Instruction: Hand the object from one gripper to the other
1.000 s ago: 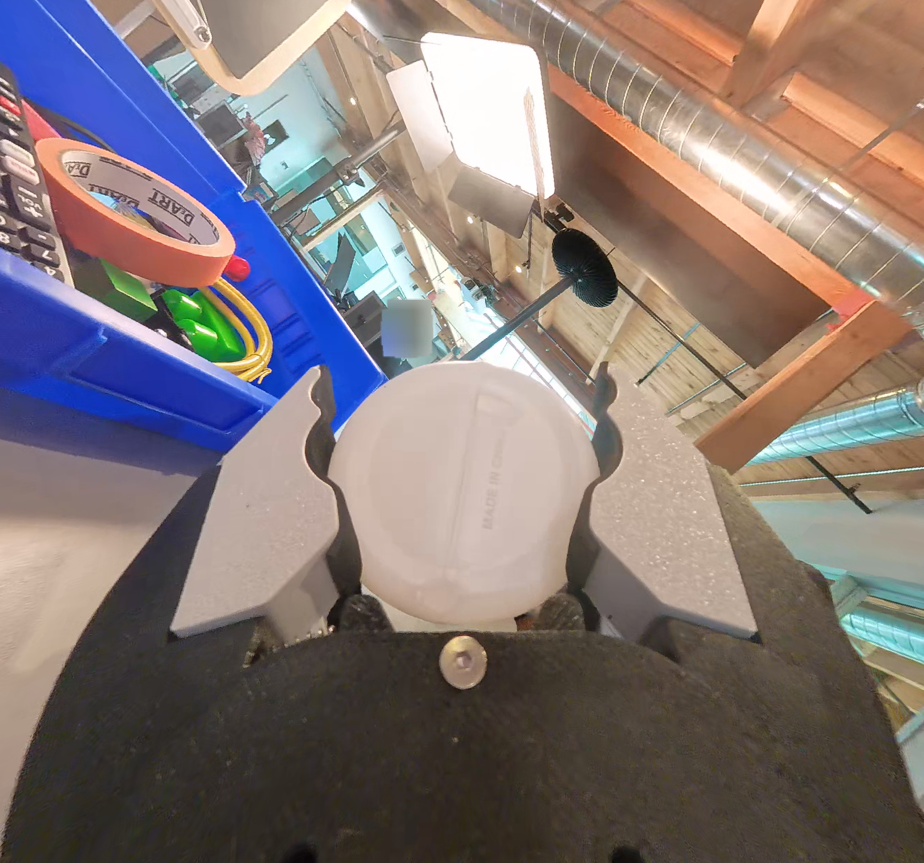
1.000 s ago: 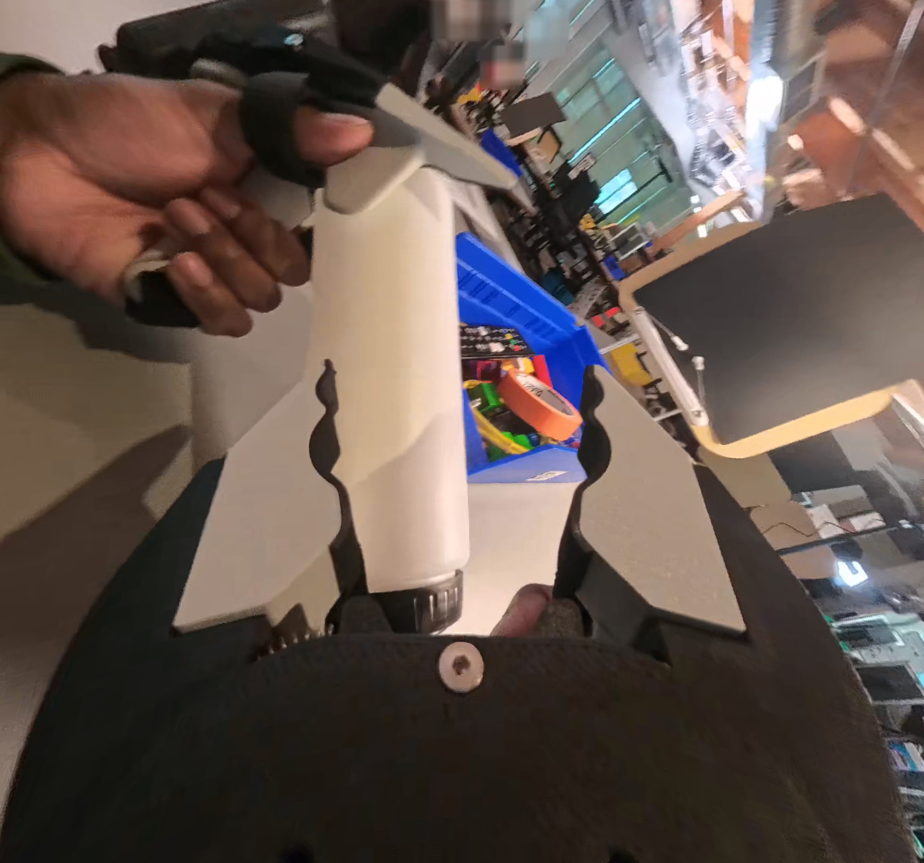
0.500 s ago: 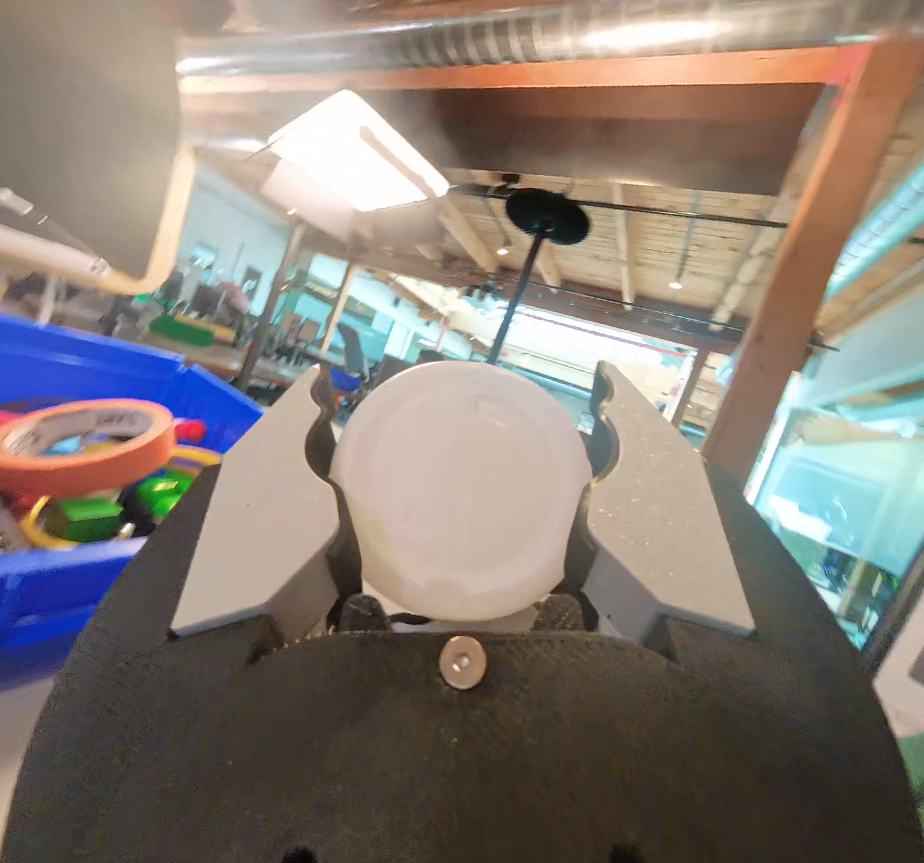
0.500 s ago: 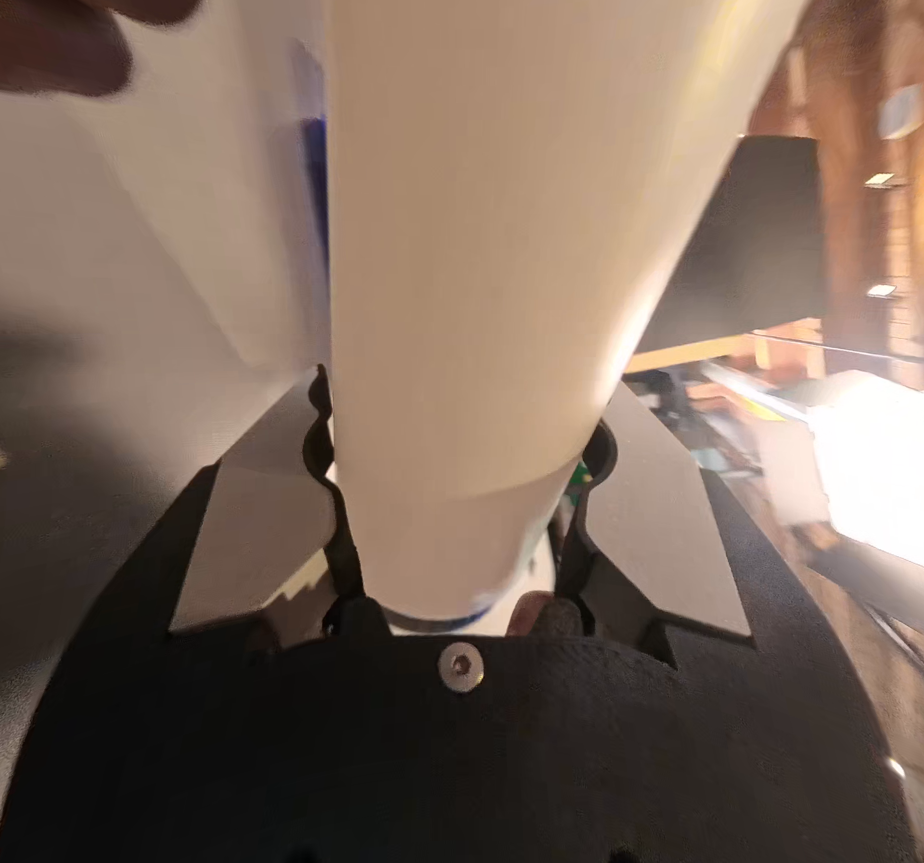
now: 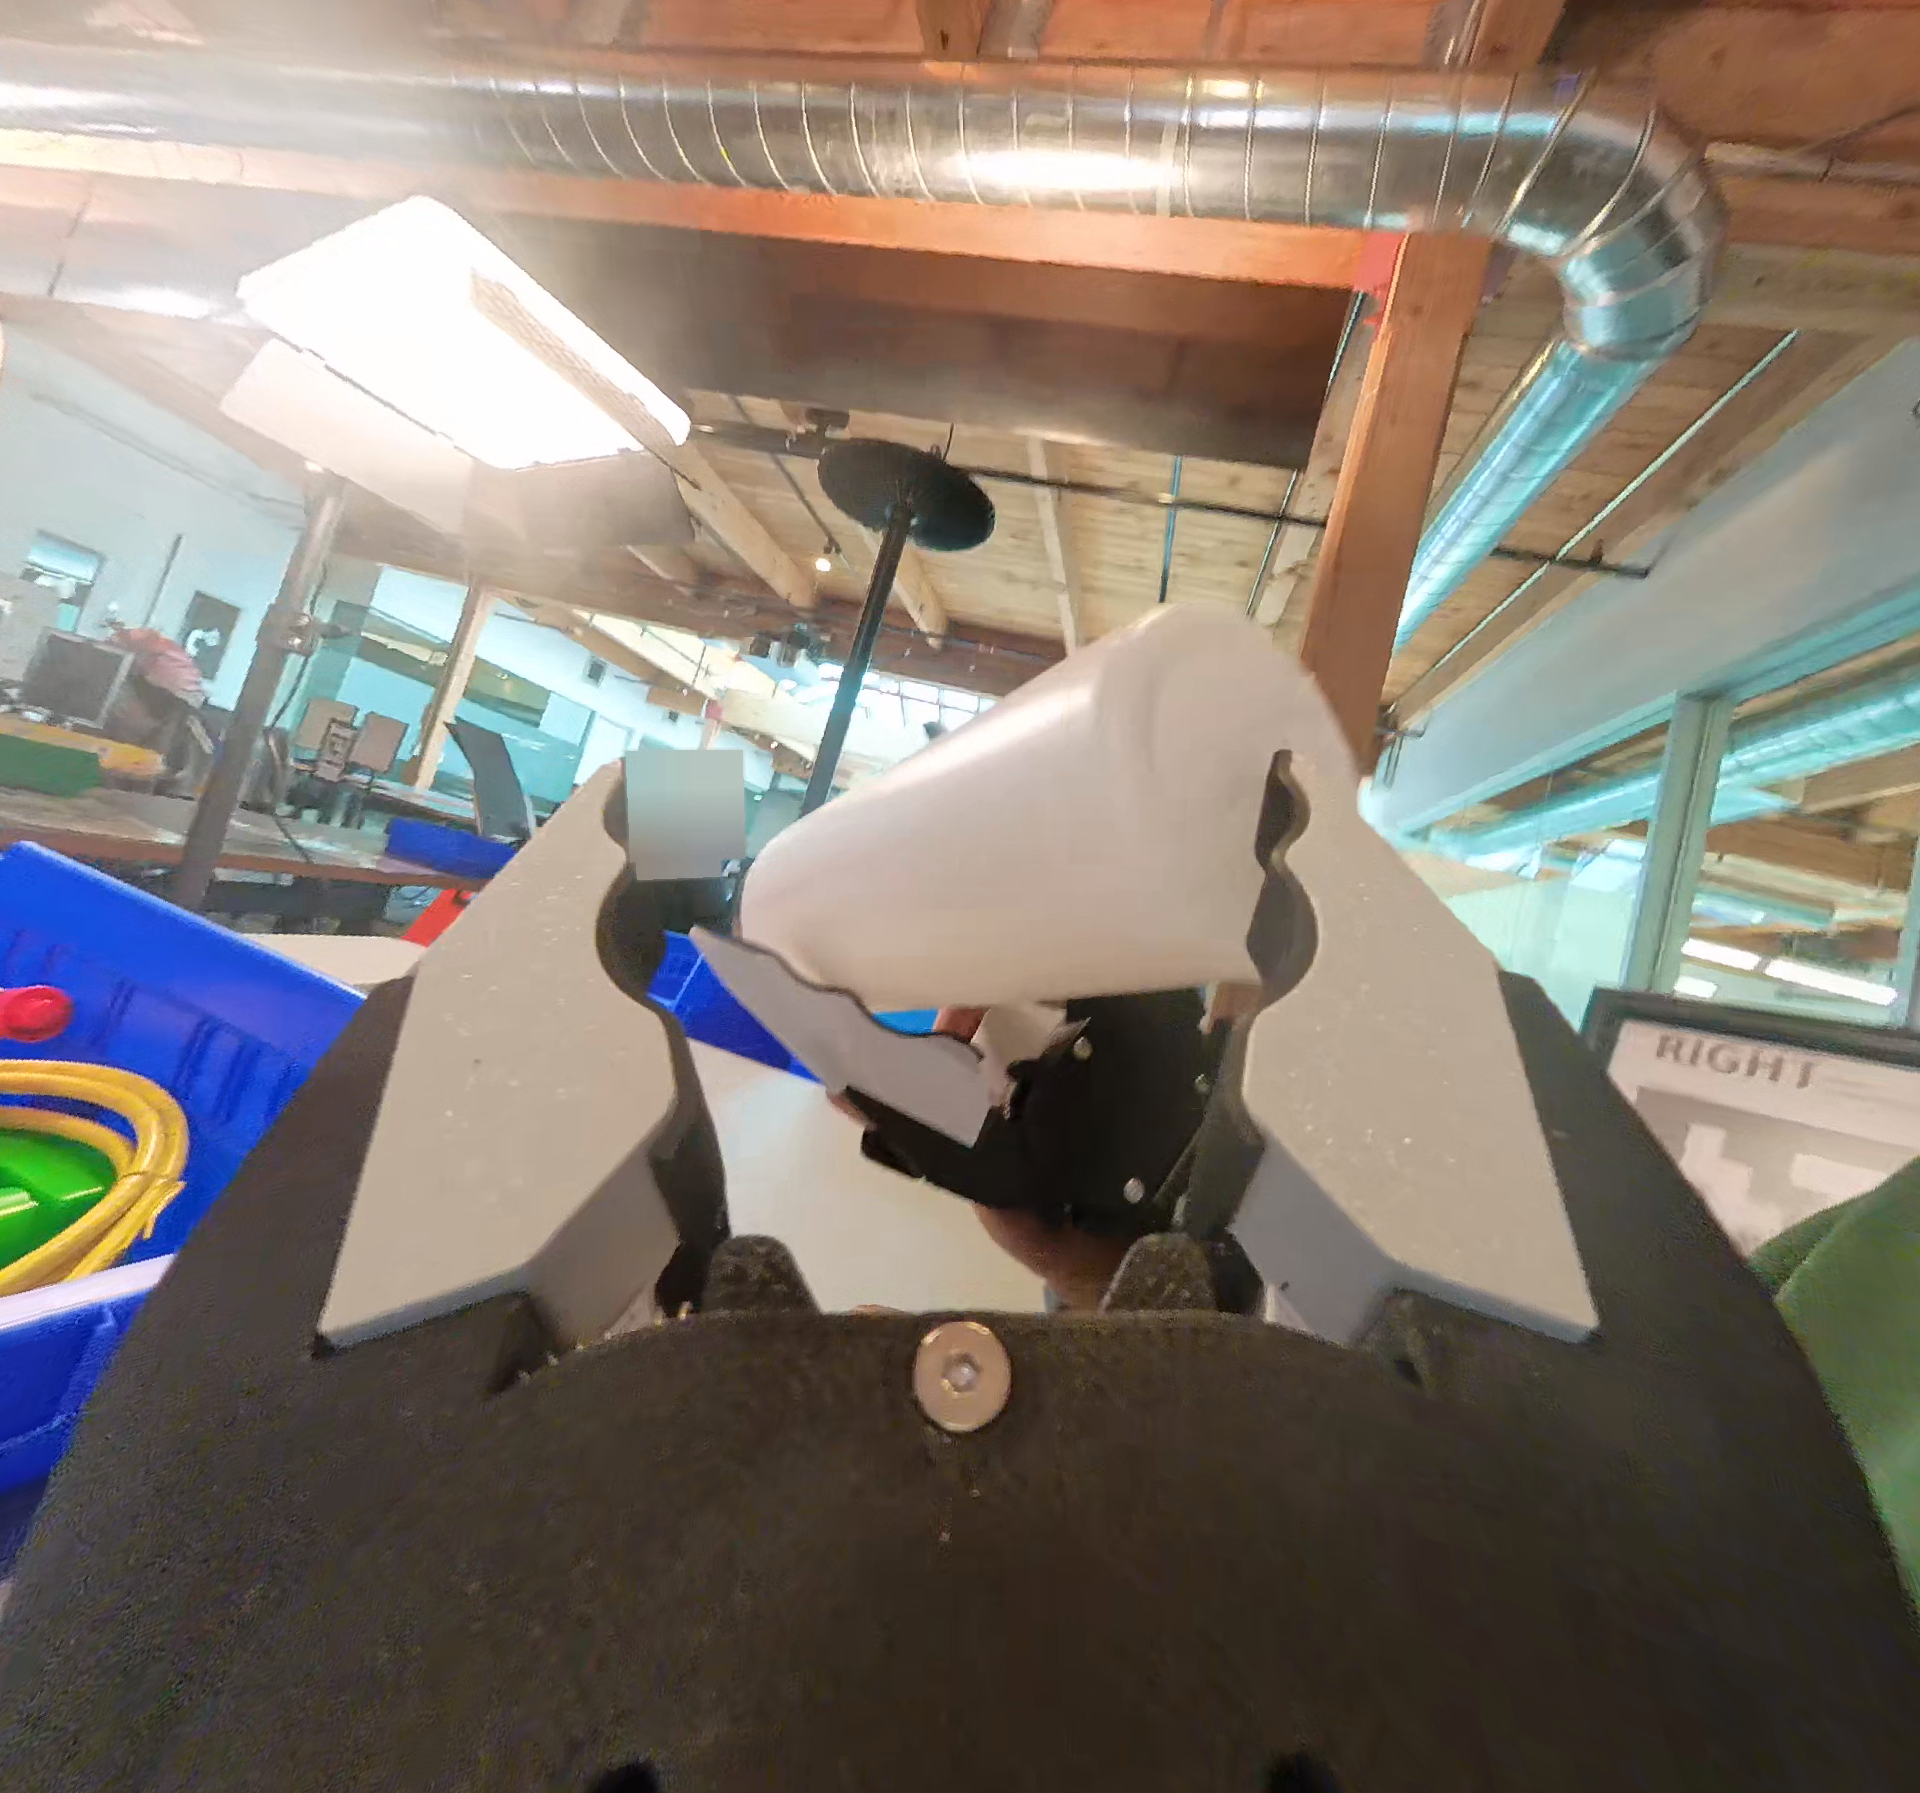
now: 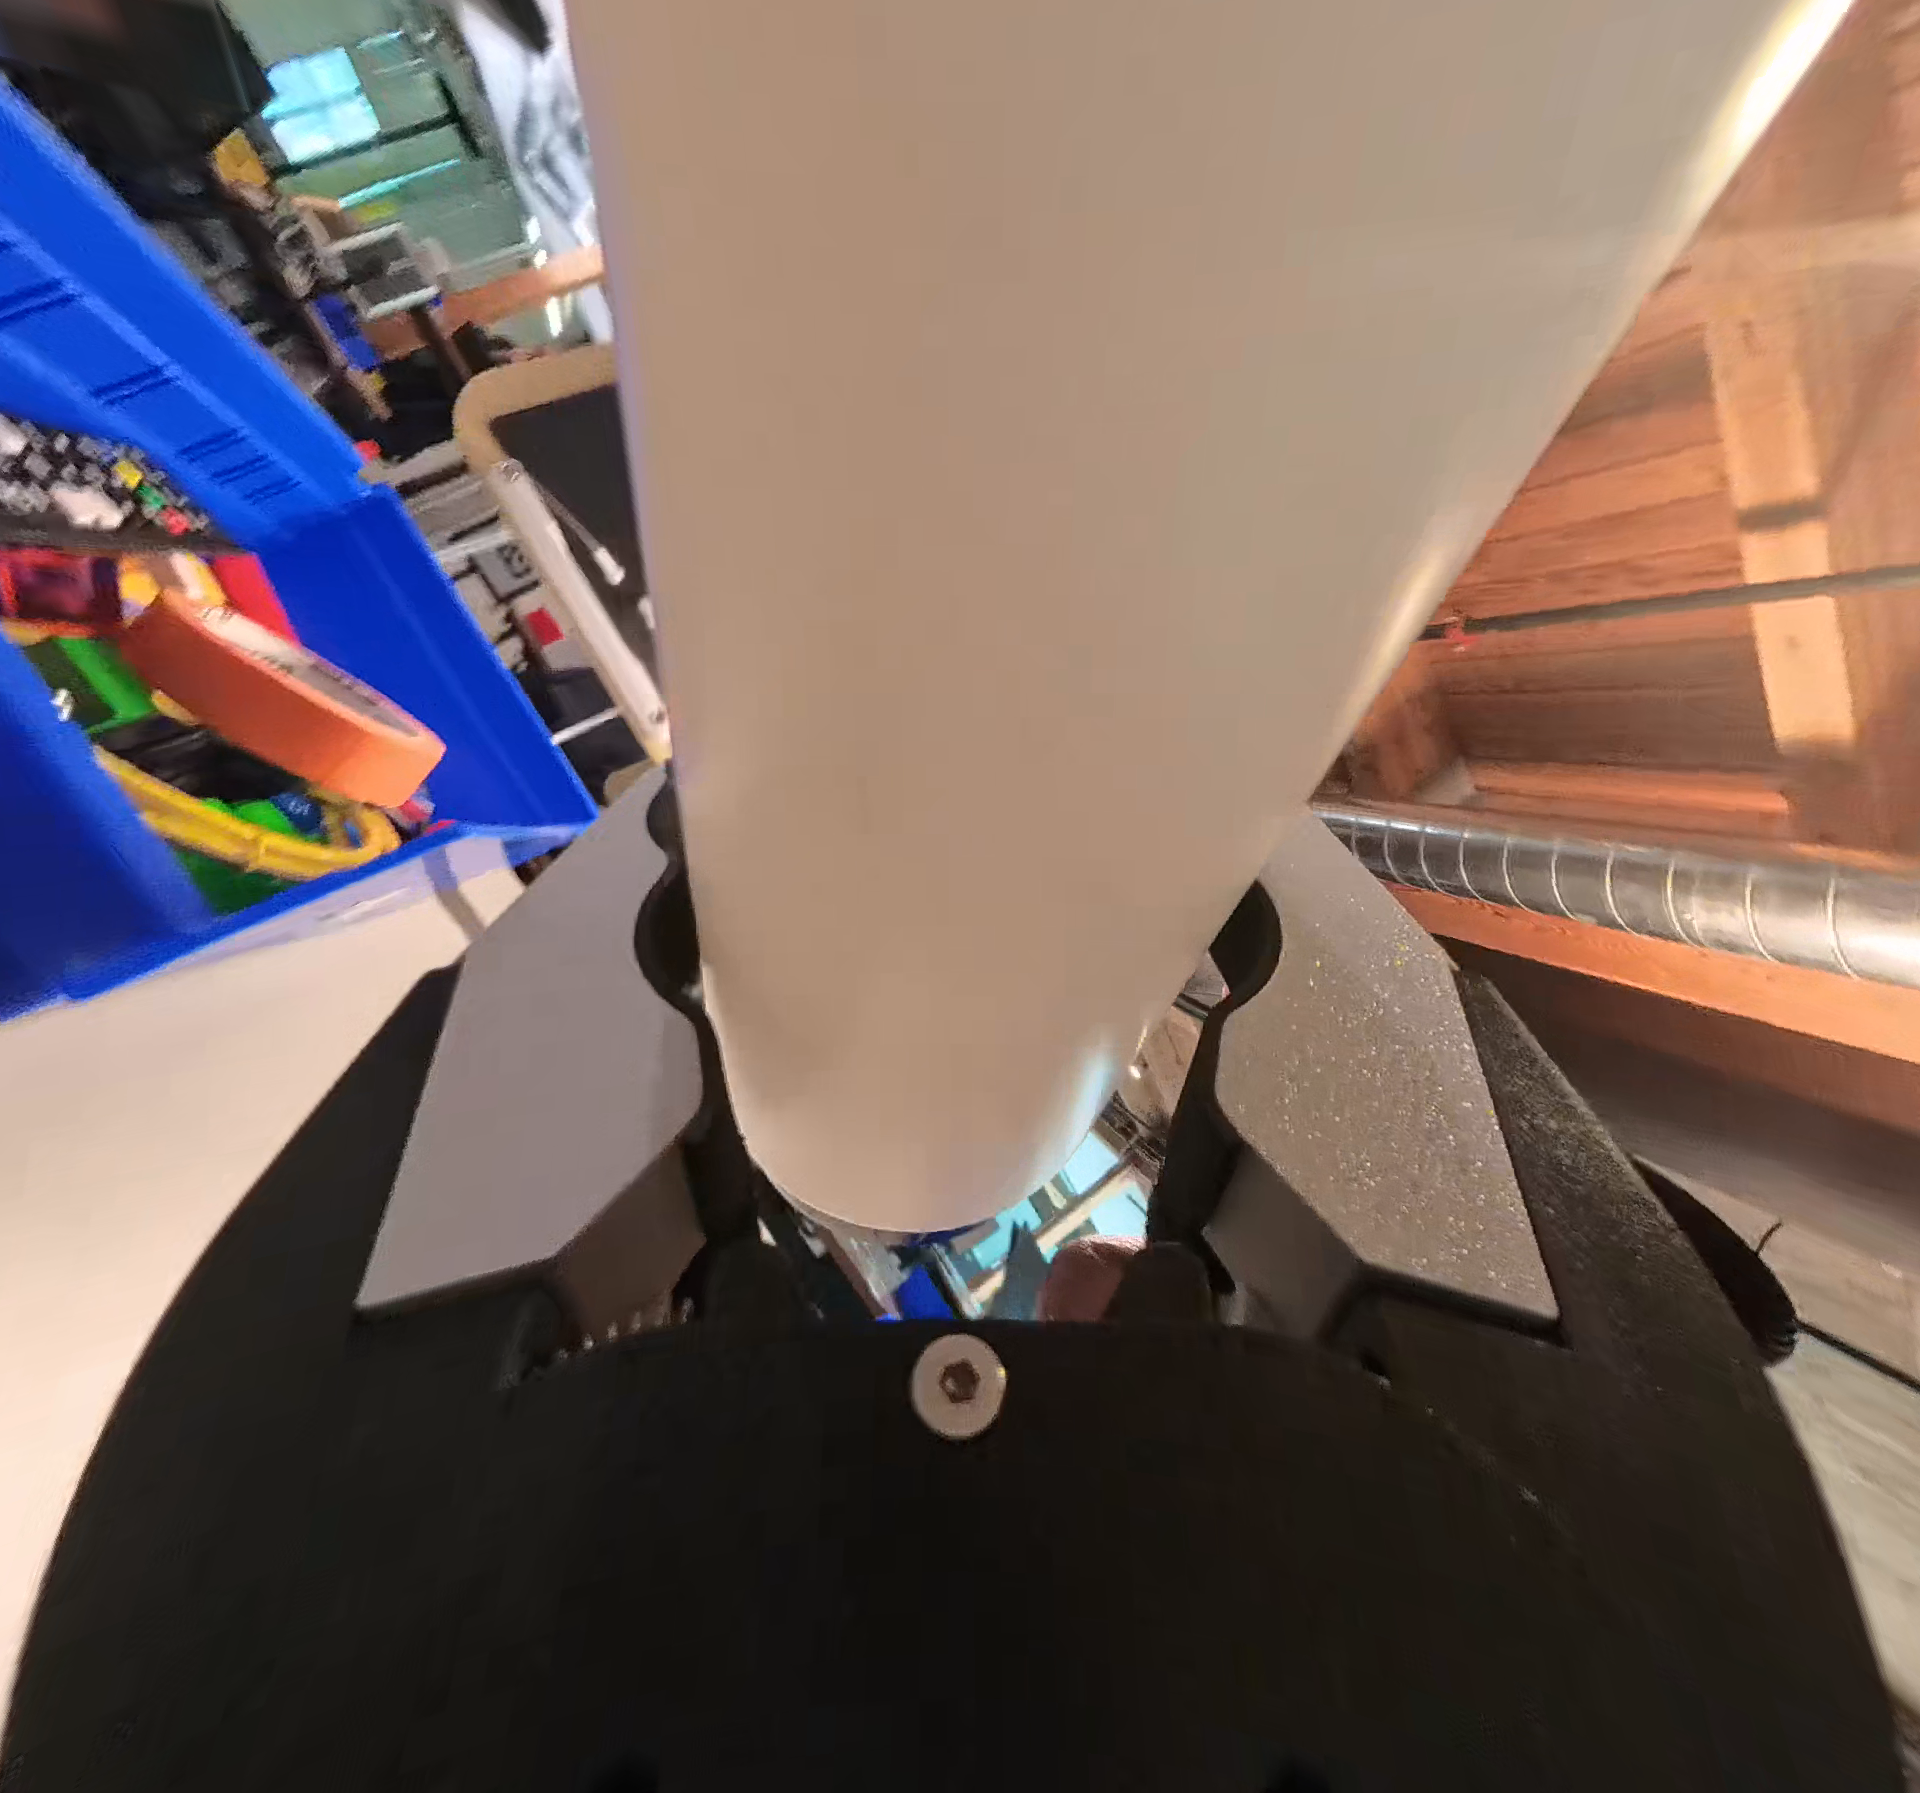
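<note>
The object is a white bottle (image 6: 966, 455). My right gripper (image 6: 966, 860) is shut on it near one end, and the bottle runs up and out of the top of the right wrist view. In the left wrist view the same bottle (image 5: 1039, 829) is tilted in the air just ahead, held by the right gripper (image 5: 997, 1099) from below. My left gripper (image 5: 951, 891) is open and empty. Its grey fingers (image 5: 499, 1068) stand wide apart, and the bottle lies beyond them, apart from the pads. A hand shows under the right gripper.
A blue bin (image 6: 416, 600) sits on the white table (image 6: 156, 1068) to the left, holding an orange tape roll (image 6: 281, 694), a yellow cable (image 5: 125, 1182) and green parts. A framed sign (image 5: 1766, 1120) and a green sleeve (image 5: 1849, 1328) are at the right.
My left gripper has opened, let go of the bottle and drawn back from it. My right gripper closed on the bottle and now holds it alone, swung towards the ceiling.
</note>
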